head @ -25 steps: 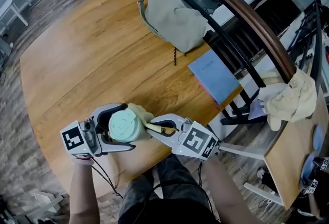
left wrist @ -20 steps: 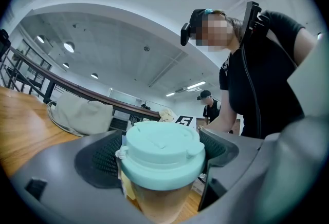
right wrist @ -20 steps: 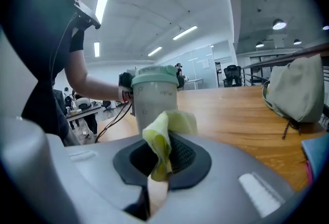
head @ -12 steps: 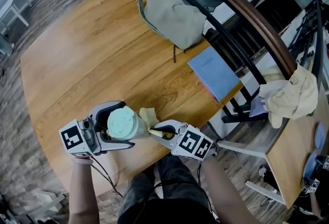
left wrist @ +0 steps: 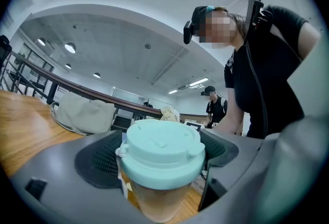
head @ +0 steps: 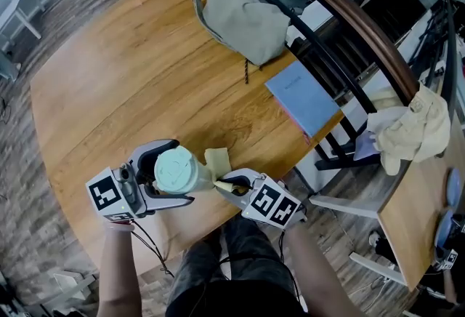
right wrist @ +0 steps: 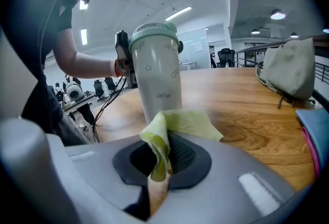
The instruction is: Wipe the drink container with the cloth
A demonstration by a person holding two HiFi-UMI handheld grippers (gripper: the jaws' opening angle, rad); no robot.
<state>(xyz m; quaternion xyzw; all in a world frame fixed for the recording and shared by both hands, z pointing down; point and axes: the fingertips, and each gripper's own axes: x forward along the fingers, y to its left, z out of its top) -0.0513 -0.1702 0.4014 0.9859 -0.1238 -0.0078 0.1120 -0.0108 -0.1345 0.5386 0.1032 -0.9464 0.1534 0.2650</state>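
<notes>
With left gripper (left wrist: 160,159) clamped round the drink container (right wrist: 157,71), upright at the near edge of the table (head: 131,68). With right gripper (right wrist: 160,160) pinched together on the yellow cloth (right wrist: 177,124), just beside the container's wall, contact unclear. Probably early or mid-wipe: sides and lid left to rub.

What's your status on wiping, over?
Left gripper shut on mint-lidded translucent drink cup. Right gripper shut on yellow-green cloth, beside cup, contact unclear. Beige bag, blue book well away.

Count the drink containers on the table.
1: the mint-lidded drink container, clamped in the left gripper near the table's front edge. The grey bag could hide more.
</notes>
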